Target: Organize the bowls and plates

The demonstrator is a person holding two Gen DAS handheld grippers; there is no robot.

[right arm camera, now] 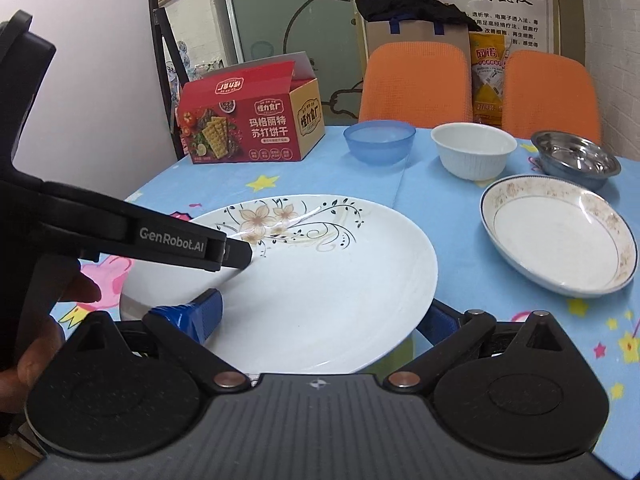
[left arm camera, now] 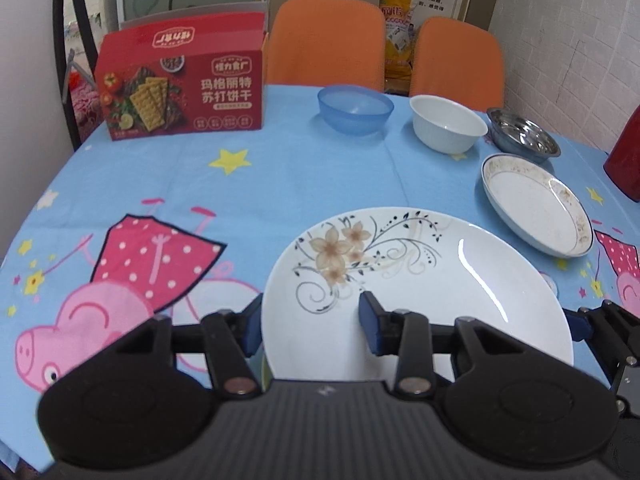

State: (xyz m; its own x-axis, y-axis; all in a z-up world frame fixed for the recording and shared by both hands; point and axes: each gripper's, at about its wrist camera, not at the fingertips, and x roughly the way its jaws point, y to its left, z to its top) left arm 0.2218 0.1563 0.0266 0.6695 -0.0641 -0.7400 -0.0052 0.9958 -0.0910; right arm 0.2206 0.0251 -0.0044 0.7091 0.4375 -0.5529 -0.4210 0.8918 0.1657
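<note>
Plates first: the large white round plate with a brown flower print [left arm camera: 420, 292] sat near the front edge of the blue cartoon-print tablecloth [left arm camera: 280, 184], and both grippers were on it. The left gripper [left arm camera: 308, 328] straddled the plate's left rim, one blue pad outside the edge and one over the inside surface, jaws parted wide and not pinched. From the right wrist view, the right gripper [right arm camera: 320, 320] straddled the same plate's near portion, one blue finger [right arm camera: 200, 312] lying on the plate's face, the other beyond the right rim, jaws spread, nothing clamped. Whether the plate was lifted or resting flat could not be told. Just right of it lay the smaller white dish with a gold-patterned rim [left arm camera: 536, 204]. Behind, in a row, stood the translucent blue plastic bowl [left arm camera: 355, 109], the white ribbed bowl [left arm camera: 447, 123] and the shiny steel bowl [left arm camera: 522, 135]. A red cracker box [left arm camera: 180, 88] stood at the far left, with two orange chairs [left arm camera: 326, 40] behind the table.
</note>
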